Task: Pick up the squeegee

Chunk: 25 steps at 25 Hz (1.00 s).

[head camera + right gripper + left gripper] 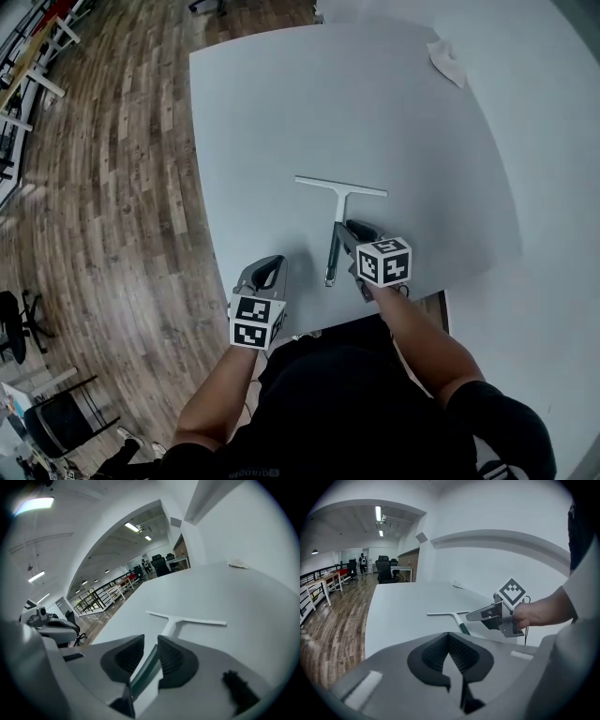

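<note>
Just inside table [309, 321] edge — squeegee [336, 211] handle between parted right gripper [151, 639] jaws.

squeegee [337, 211] | white, T-shaped, green handle | lying flat on table [281, 112]

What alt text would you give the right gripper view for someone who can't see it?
The right gripper's two dark fingers stand apart around the green handle of a white squeegee lying flat on a pale table, its blade crosswise ahead. The left gripper shows at the left edge, before an office.
</note>
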### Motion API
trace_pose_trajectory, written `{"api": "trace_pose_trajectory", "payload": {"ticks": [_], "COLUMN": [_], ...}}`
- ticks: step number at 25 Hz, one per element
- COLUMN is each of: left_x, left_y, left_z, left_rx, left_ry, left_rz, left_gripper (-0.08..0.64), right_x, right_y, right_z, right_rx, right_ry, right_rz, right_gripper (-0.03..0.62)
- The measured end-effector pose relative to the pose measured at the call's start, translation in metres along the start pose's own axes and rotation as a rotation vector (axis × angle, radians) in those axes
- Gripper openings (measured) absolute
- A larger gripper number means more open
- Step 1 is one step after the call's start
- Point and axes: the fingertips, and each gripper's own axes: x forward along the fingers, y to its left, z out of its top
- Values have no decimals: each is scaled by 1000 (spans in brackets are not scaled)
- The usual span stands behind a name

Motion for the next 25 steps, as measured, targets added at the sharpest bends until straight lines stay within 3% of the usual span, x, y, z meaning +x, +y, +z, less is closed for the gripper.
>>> {"api": "trace_pose_trajectory", "payload": {"ticks": [11,19,25], "left_x": [38,44,42], "left_y": [2,3,4], "left_z": [3,-2,-6], "left_rx": [-29,-62,-78], "left_ry": [48,69,55], "left_rz": [-28,-24,-8], "left_gripper": [8,8,8], "right_x": [39,58,64], "right_y": [-28,-24,-23], "right_z": [-10,-16,-19], "right_rx": [195,212,167], "right_ry": [58,97,105], "right_rz": [33,65,48], "right_gripper": [149,152,152]}}
